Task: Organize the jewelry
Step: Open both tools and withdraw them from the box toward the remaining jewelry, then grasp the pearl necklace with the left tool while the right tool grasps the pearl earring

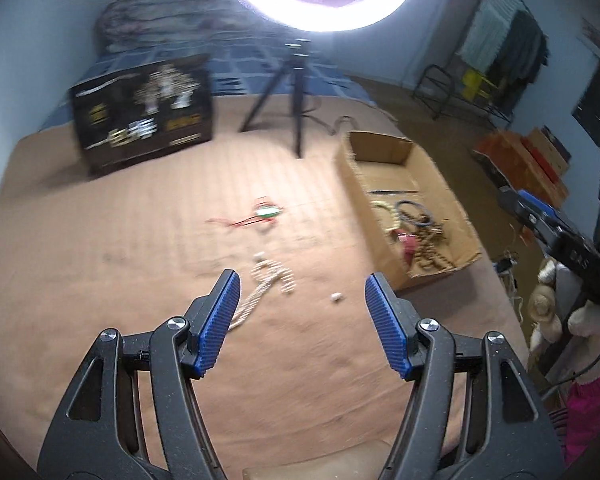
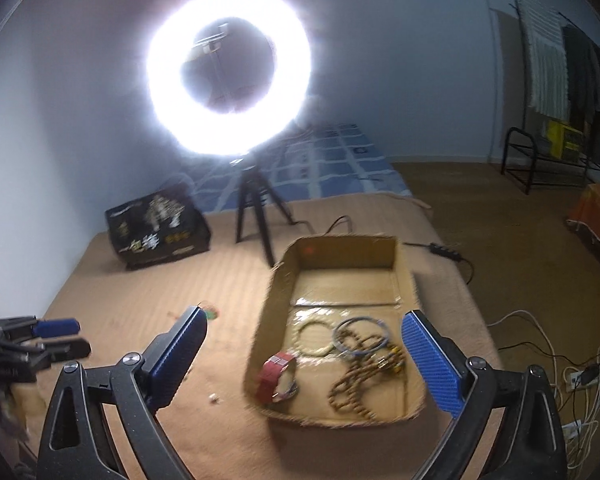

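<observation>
A: Status on the grippers?

B: Left gripper [image 1: 302, 290] spread wide, nothing between the blue ribbed pads [image 1: 384, 322]. Right gripper [image 2: 304, 344] also spread, empty, hovering over the near end of the shallow brown cardboard box [image 2: 404, 268].

A: What's still loose?

B: On the tan ribbed bed cover [image 1: 120, 240]: a pale beaded necklace [image 1: 266, 284], just ahead of the left gripper and nearly touching its left pad. One small white loose bead [image 1: 336, 297] sits between the pads, slightly right of centre. Farther toward the middle of the cover, a green-and-white pendant on red cord [image 1: 260, 216].

A: Long axis of the necklace?

B: Runs diagonally, from under the left pad up and away to the right, with a bunched end at the far tip. My read: the left gripper is nearer by far; a small shift left plus a turn across the strand should line up the pinch.

A: Box contents?

B: Red faceted bangle [image 2: 278, 374], brown wooden bead string [image 2: 360, 376], blue-grey wire hoop [image 2: 362, 334], pale ring bracelet [image 2: 314, 336]. Box sits at the cover's right edge, to the right of the necklace.

A: Handling?

B: Beads are limp and slippery, I'd guess; likely to trail when lifted.
</observation>
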Demonstrator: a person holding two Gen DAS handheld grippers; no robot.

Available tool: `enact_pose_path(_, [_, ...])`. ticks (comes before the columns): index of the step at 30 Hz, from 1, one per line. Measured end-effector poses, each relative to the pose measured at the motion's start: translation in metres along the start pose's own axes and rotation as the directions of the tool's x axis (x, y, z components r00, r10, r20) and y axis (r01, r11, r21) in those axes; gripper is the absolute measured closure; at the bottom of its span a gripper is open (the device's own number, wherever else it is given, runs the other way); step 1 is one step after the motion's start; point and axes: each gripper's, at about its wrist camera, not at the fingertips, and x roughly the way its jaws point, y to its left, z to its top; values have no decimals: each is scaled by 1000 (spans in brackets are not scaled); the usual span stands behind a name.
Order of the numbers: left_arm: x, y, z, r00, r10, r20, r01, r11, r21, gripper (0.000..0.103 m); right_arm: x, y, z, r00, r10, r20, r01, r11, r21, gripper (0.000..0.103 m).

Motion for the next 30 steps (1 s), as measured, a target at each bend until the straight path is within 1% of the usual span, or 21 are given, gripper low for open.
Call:
enact_pose_path(3, [-3, 23, -11, 999, 29, -23, -30, 999, -37, 36, 2, 17, -9, 999, 1, -43, -3, 999, -46, 4])
enact_pose_path(5, [-2, 35, -17, 999, 36, -35, -38, 998, -53, 36, 5, 30, -16, 997, 1, -79, -7, 997, -71, 4])
enact_pose_path(7, [1, 46, -23, 998, 34, -45, -36, 998, -55, 36, 9, 41, -22, 992, 32, -119, -42, 996, -83, 10])
enact_pose_path(9, [5, 51, -29, 998, 21, -58, -24, 998, -50, 41, 12, 51, -25, 987, 61, -151, -75, 993, -94, 14])
enact_pose_path(10, [8, 53, -31, 998, 11, -69, -14, 999, -46, 47, 13, 56, -28, 983, 77, -164, -95, 990, -101, 17])
enact_pose_path(12, [16, 53, -36, 995, -13, -95, 11, 999, -32, 52, 15, 66, -34, 976, 103, -192, -126, 985, -115, 21])
enact_pose_path(14, [24, 50, -38, 993, -41, -115, 41, 999, -6, 54, 20, 75, -41, 968, 122, -217, -151, 982, -118, 25])
enact_pose_path(15, [27, 48, -39, 991, -48, -125, 49, 999, 6, 56, 25, 78, -46, 963, 129, -236, -161, 980, -118, 28])
enact_pose_path(16, [32, 46, -38, 989, -55, -136, 58, 998, 20, 60, 28, 80, -51, 959, 133, -250, -167, 979, -118, 33])
enact_pose_path(17, [35, 43, -38, 988, -58, -142, 63, 997, 34, 60, 34, 83, -58, 952, 142, -272, -179, 977, -118, 36])
enact_pose_path(19, [43, 36, -38, 987, -49, -152, 62, 995, 81, 60, 47, 88, -72, 937, 148, -316, -193, 974, -115, 48])
enact_pose_path(20, [48, 32, -38, 986, -45, -162, 63, 993, 104, 60, 53, 90, -78, 932, 145, -331, -193, 974, -116, 50])
enact_pose_path(23, [64, 27, -39, 980, -52, -192, 79, 988, 136, 61, 67, 97, -90, 929, 128, -348, -185, 973, -136, 56])
enact_pose_path(24, [69, 27, -39, 978, -54, -199, 83, 987, 140, 63, 71, 100, -92, 929, 124, -349, -184, 972, -143, 60])
enact_pose_path(25, [75, 27, -38, 976, -56, -209, 87, 986, 142, 67, 74, 101, -92, 928, 124, -350, -185, 972, -147, 62])
enact_pose_path(26, [81, 27, -37, 974, -59, -218, 92, 986, 141, 69, 77, 103, -93, 928, 123, -352, -185, 971, -149, 63])
enact_pose_path(30, [100, 35, -33, 968, -79, -240, 109, 988, 114, 69, 93, 108, -92, 929, 99, -356, -170, 970, -174, 66])
